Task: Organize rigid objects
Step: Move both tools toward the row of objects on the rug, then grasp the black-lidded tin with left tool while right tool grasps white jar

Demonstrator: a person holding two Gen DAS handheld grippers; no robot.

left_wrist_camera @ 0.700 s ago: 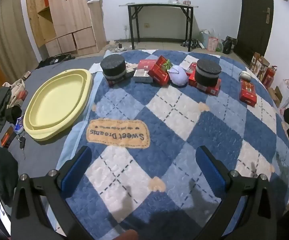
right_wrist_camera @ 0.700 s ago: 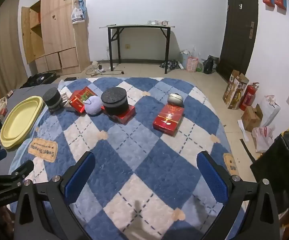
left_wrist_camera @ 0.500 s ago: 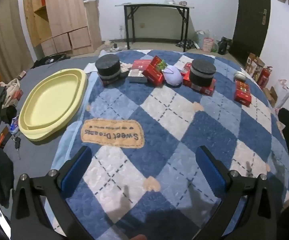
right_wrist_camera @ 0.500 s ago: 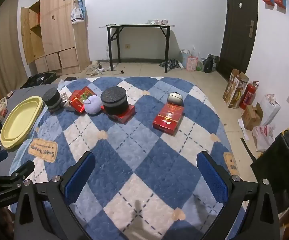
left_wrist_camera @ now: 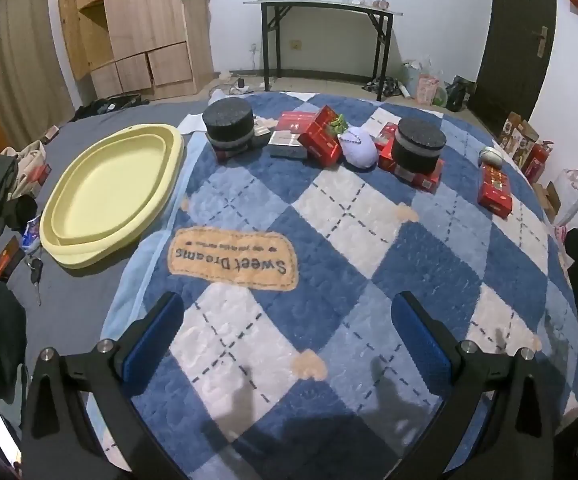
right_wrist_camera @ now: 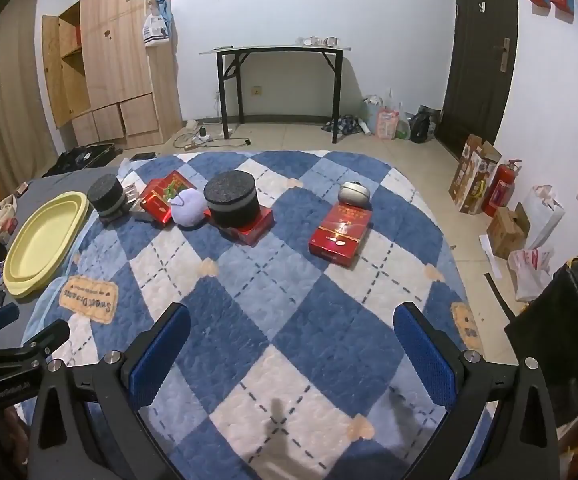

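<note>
Nothing looks sorted yet. The yellow tray (left_wrist_camera: 109, 196) at the far left lies bare, while two black cylinders (left_wrist_camera: 229, 126), red boxes (right_wrist_camera: 339, 232), a lilac pouch (left_wrist_camera: 359, 148) and a silver object (right_wrist_camera: 353, 192) sit scattered along the far side of the blue checked quilt (left_wrist_camera: 329, 248). The left gripper (left_wrist_camera: 287, 344) and right gripper (right_wrist_camera: 289, 356) hover near, fingers spread, holding nothing. Beyond are a wooden wardrobe (right_wrist_camera: 105, 76), a black folding table (right_wrist_camera: 277, 84) and a dark door (right_wrist_camera: 477, 56).
</note>
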